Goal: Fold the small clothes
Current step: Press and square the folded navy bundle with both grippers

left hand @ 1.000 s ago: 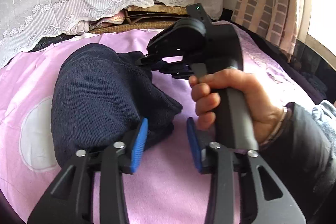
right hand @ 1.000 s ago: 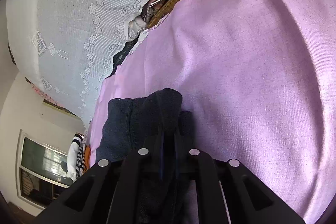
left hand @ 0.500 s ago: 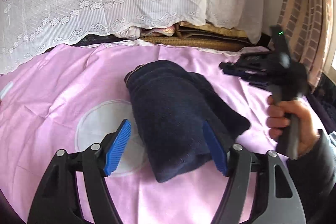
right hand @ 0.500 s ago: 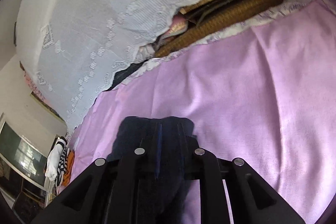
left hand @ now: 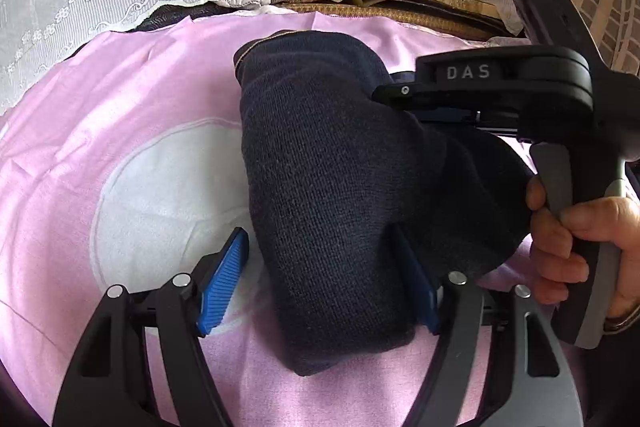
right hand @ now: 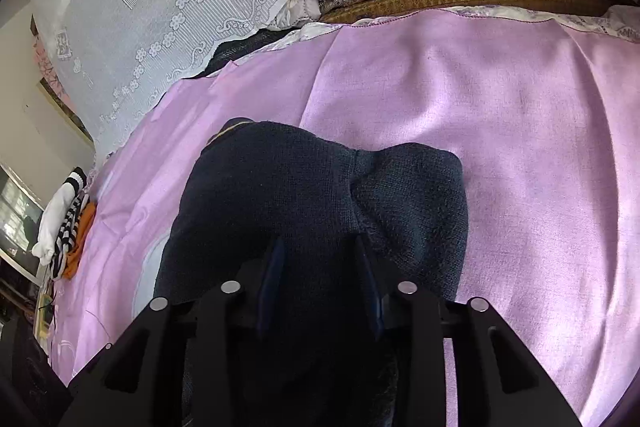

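Two grippers on one navy knit garment (left hand: 340, 187) | left gripper (left hand: 320, 283) spread wide, bundle's near end lying between pads, unclamped | right gripper (right hand: 320, 275) part-open over knit, grip not confirmed | garment on pink sheet (left hand: 120, 87) ahead | edges best aligned before pressing fold flat

navy knit garment (left hand: 340, 195) | folded (bulky, thin pale hem line) | on pink sheet (left hand: 120, 87)

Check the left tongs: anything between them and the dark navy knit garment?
Nothing visible. The left tongs are open and straddle the near end of the dark navy knit garment, which lies on the pink bedsheet. The right tongs sit over its far side, apart from the left.
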### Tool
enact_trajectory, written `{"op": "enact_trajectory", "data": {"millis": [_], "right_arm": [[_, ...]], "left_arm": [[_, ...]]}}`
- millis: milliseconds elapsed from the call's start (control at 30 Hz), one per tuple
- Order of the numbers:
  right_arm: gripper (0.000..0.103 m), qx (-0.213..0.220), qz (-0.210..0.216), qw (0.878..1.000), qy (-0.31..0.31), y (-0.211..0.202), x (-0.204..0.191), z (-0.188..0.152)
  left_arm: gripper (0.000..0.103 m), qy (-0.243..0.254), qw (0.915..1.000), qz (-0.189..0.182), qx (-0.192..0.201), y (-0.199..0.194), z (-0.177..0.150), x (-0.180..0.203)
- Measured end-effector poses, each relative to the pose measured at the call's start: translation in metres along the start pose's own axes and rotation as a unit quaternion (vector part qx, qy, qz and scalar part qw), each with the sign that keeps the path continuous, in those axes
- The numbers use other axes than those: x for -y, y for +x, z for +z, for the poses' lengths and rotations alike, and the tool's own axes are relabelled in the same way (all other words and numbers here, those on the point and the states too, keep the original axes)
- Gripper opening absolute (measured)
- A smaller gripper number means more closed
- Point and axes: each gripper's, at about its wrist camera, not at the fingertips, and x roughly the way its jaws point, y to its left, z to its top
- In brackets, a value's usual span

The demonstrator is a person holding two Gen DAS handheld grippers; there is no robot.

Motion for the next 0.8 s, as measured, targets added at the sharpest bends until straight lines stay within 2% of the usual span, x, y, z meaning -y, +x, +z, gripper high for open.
{"op": "enact_trajectory", "data": {"millis": [133, 233, 267, 367, 433, 500, 600, 667, 733, 800], "right_arm": [[0.027, 0.014, -0.013, 1.0, -0.004, -0.003, -0.006, -0.006], [0.032, 0.035, -0.015, 0.999, 0.007, -0.021, -0.011, -0.004], [0.034, 0.047, -0.015, 0.999, -0.005, -0.029, -0.017, -0.001], [0.037, 0.063, -0.013, 0.996, -0.06, -0.042, -0.049, 0.012], [0.037, 0.055, -0.008, 0.995, -0.081, -0.035, -0.066, 0.025], [0.037, 0.025, -0.004, 0.994, -0.105, -0.016, -0.08, 0.037], [0.037, -0.021, -0.043, 0.989, -0.137, 0.022, -0.092, 0.047], [0.045, -0.043, -0.068, 0.986, -0.143, 0.046, -0.086, 0.048], [0.046, -0.047, -0.082, 0.984, -0.149, 0.066, -0.078, 0.041], [0.046, -0.039, -0.071, 0.988, -0.129, 0.068, -0.07, 0.042]], "left_arm": [[0.071, -0.004, 1.0, -0.005, 0.004, -0.007, -0.003, -0.002], [0.071, -0.054, 0.9966, -0.06, 0.015, -0.024, -0.004, -0.025], [0.071, -0.064, 0.9956, -0.065, 0.02, -0.03, -0.005, -0.031], [0.069, -0.071, 0.9958, -0.04, 0.042, -0.043, -0.003, -0.041], [0.071, -0.067, 0.9967, -0.032, 0.034, -0.039, -0.003, -0.041], [0.071, -0.07, 0.9966, -0.037, 0.022, -0.033, -0.007, -0.039], [0.071, -0.05, 0.9982, -0.025, 0.019, -0.031, -0.011, -0.029], [0.071, -0.042, 0.9989, -0.013, 0.017, -0.027, -0.014, -0.024], [0.071, -0.036, 0.9992, -0.011, 0.014, -0.022, -0.014, -0.02], [0.073, -0.049, 0.9984, -0.027, 0.002, -0.015, -0.013, -0.025]]}}
